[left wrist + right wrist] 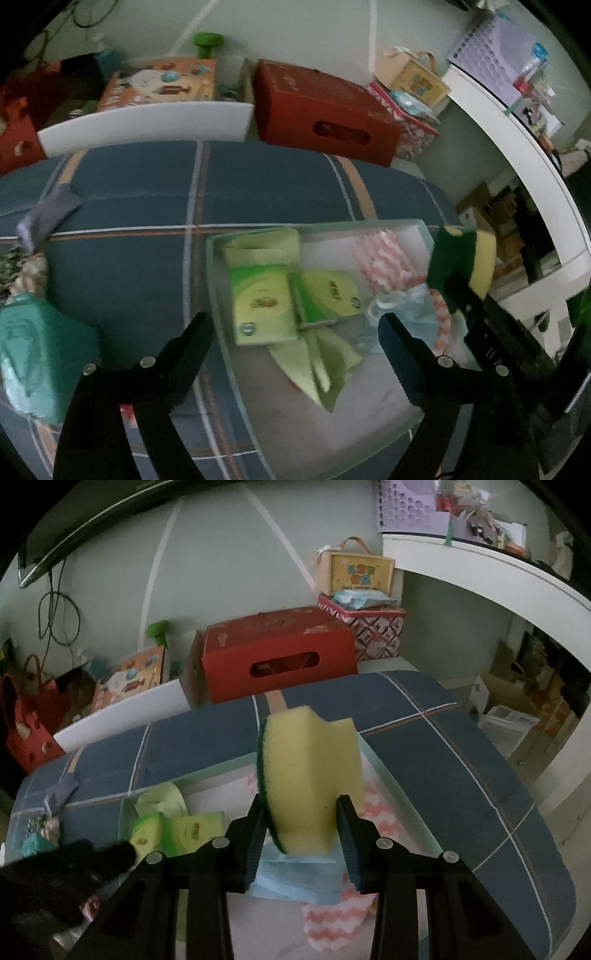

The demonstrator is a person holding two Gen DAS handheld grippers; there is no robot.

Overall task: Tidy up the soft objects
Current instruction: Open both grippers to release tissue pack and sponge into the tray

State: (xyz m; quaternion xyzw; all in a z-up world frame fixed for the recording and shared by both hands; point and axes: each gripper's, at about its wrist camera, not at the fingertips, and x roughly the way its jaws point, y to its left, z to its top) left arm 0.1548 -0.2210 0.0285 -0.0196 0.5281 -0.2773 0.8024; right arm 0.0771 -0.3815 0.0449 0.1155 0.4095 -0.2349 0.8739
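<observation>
Sponge, yellow foam with green scourer (310, 775), pinched in my right tongs (301, 834), could spring out beyond the translucent plastic bin (218, 295) below them; left tongs (295, 325) gape empty.

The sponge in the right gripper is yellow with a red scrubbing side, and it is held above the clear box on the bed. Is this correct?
Not quite: the scrubbing side is green, not red, as the right wrist view shows. The right gripper does hold the yellow sponge above the clear box on the bed.
</observation>
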